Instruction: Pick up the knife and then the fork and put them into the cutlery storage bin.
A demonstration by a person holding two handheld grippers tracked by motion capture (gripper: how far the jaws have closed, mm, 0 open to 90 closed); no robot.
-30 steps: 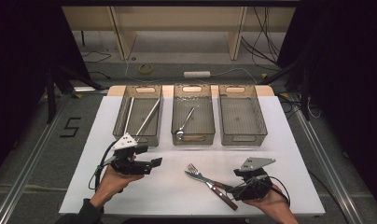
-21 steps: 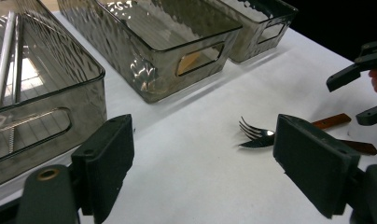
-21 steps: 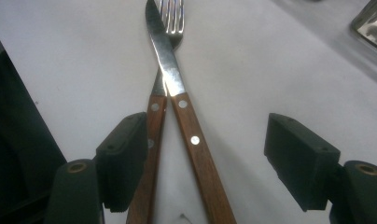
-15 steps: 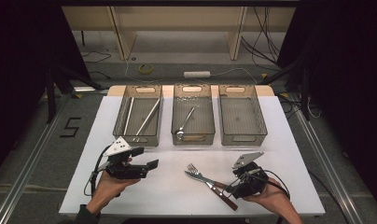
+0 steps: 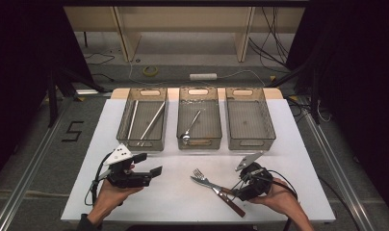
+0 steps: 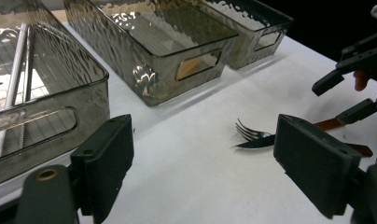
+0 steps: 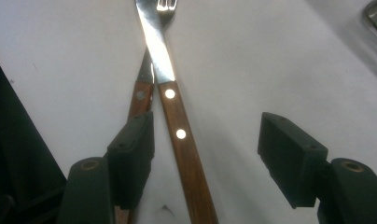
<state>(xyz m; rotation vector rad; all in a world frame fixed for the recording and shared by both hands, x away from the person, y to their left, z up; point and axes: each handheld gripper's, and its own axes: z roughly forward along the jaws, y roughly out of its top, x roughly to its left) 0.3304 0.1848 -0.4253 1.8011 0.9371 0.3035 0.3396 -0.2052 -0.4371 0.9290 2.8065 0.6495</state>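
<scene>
Right hand-held gripper (image 7: 205,154) closing, straddling knife handle (image 7: 184,154), untouched

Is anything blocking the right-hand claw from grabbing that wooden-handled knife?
Nothing visible does. The right gripper has just been closing, its open jaws straddling the knife handle without touching it. The fork handle lies crossed beneath, beside one jaw, and could get pinched along with it.

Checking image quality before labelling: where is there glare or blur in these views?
Right gripper view: strong glare whitens the knife blade and rivets; near fingers soft. Left gripper view: reflections ripple on the trays; fingers blurred. High view: table evenly lit, surroundings dark.
</scene>
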